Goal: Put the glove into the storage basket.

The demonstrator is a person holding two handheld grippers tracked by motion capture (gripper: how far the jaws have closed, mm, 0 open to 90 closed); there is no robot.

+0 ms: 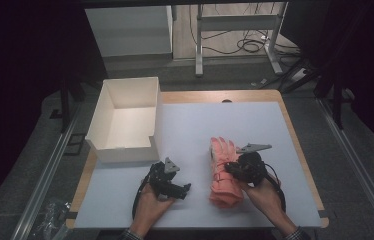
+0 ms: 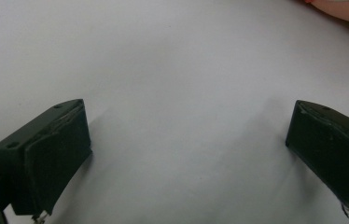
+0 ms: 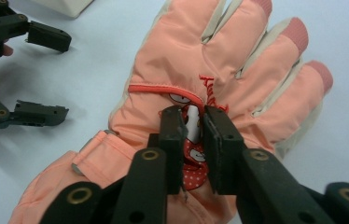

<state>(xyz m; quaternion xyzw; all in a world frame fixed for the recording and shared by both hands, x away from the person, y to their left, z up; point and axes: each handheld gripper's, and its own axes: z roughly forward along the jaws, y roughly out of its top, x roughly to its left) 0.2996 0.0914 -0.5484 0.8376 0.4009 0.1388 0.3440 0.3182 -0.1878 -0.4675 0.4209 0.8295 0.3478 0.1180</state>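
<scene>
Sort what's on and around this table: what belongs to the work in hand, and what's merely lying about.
In the job:
- orange glove
- right gripper, jaws set on the glove's back
- left gripper, open over bare table

Lying about:
- white box
- floor cables
- plastic wrap

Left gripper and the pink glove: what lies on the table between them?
Nothing. In the high view, the left gripper and the pink glove are separated by bare white table surface; the left gripper view shows the same bare stretch between its open jaws.
</scene>
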